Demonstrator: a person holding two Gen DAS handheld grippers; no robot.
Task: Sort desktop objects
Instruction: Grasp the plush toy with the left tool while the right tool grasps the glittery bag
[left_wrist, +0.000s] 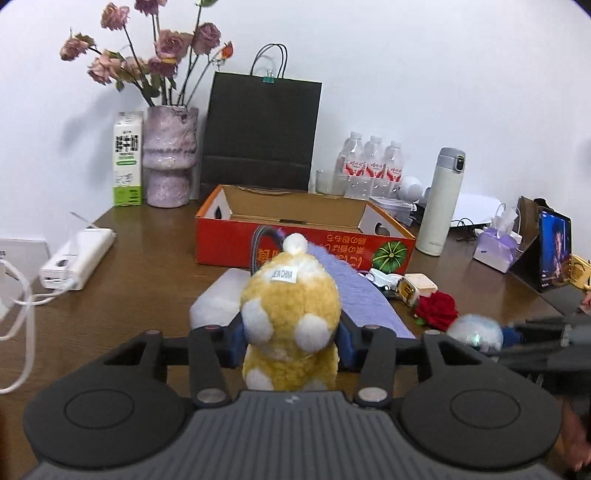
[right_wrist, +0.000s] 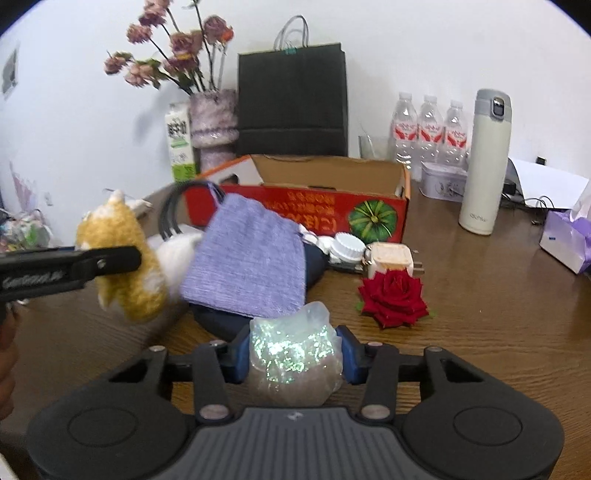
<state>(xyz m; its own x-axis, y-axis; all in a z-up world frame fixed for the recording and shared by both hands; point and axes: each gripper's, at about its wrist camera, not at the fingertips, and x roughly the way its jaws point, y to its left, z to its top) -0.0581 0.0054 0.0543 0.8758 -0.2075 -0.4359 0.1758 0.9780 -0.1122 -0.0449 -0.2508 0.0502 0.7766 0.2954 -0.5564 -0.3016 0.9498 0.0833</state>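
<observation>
My left gripper (left_wrist: 290, 338) is clamped on a yellow-and-white plush toy (left_wrist: 290, 317), its blue pads pressing the toy's sides; the toy hangs above the wooden desk (left_wrist: 147, 280), rear tag facing me, and I point level toward the open red cardboard box (left_wrist: 295, 236) ahead. From the right wrist view that gripper reaches in from the left, held roughly horizontal. My right gripper (right_wrist: 291, 356) is closed on a clear glittery pouch (right_wrist: 293, 354), squeezed between its pads, low over the desk and aimed toward the box. Just ahead lies a lavender woven cloth (right_wrist: 247, 258) draped over a dark object, a red rose (right_wrist: 393, 297) beside it, and a white charger plug (right_wrist: 391, 258) behind the rose.
</observation>
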